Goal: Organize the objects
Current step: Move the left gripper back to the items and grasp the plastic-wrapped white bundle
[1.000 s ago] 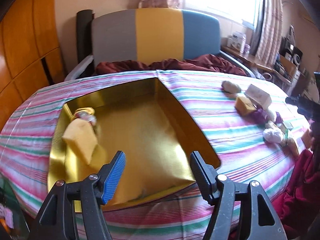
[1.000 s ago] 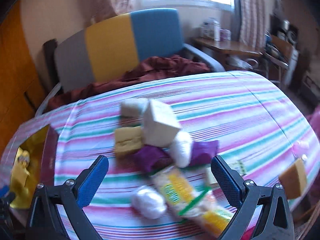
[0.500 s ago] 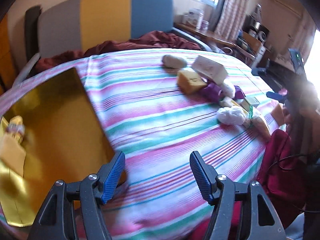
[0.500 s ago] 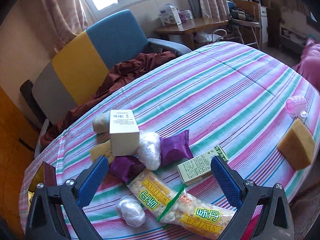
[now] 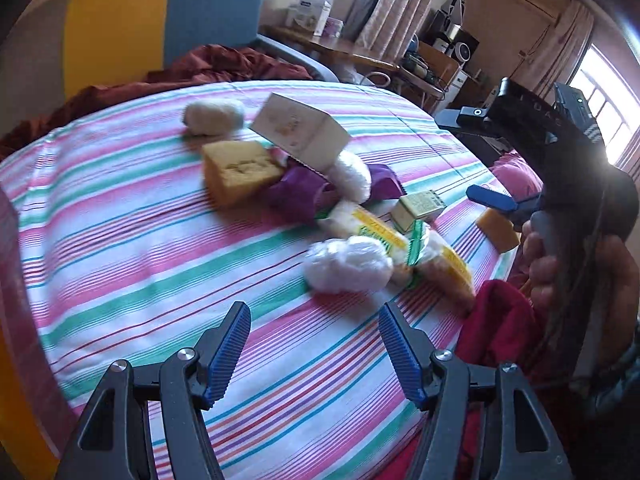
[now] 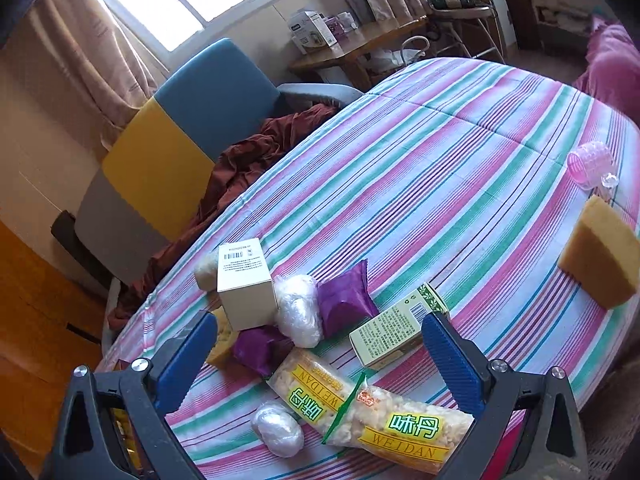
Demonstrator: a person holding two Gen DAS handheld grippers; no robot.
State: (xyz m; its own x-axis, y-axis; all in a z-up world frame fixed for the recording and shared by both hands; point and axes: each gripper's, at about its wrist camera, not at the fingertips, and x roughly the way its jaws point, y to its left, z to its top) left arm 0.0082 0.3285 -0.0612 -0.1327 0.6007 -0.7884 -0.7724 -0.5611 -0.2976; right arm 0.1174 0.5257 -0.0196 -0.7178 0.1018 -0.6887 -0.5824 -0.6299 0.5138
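A pile of items lies on the striped tablecloth (image 5: pixel 120 248): a white box (image 5: pixel 300 132), a yellow sponge (image 5: pixel 236 172), purple packets (image 5: pixel 300 196), a white wrapped ball (image 5: pixel 346 264), a yellow snack pack (image 6: pixel 372 412) and a small green box (image 6: pixel 396 332). My left gripper (image 5: pixel 314 344) hovers open just short of the wrapped ball, nothing between its fingers. My right gripper (image 6: pixel 320 360) stands wide open above the near side of the pile, gripping nothing. In the left wrist view a hand holds it at the right, one blue fingertip (image 5: pixel 492 200) showing.
A second sponge (image 6: pixel 600 252) and a pink hair roller (image 6: pixel 592 164) lie apart near the right table edge. A grey, yellow and blue chair (image 6: pixel 180 136) with maroon cloth stands behind the table. A sliver of the gold tray (image 5: pixel 16 400) shows at far left.
The left wrist view has swung right, from the gold tray to the pile of items. The right gripper has rolled and come a little closer to the pile. Both grippers stay open.
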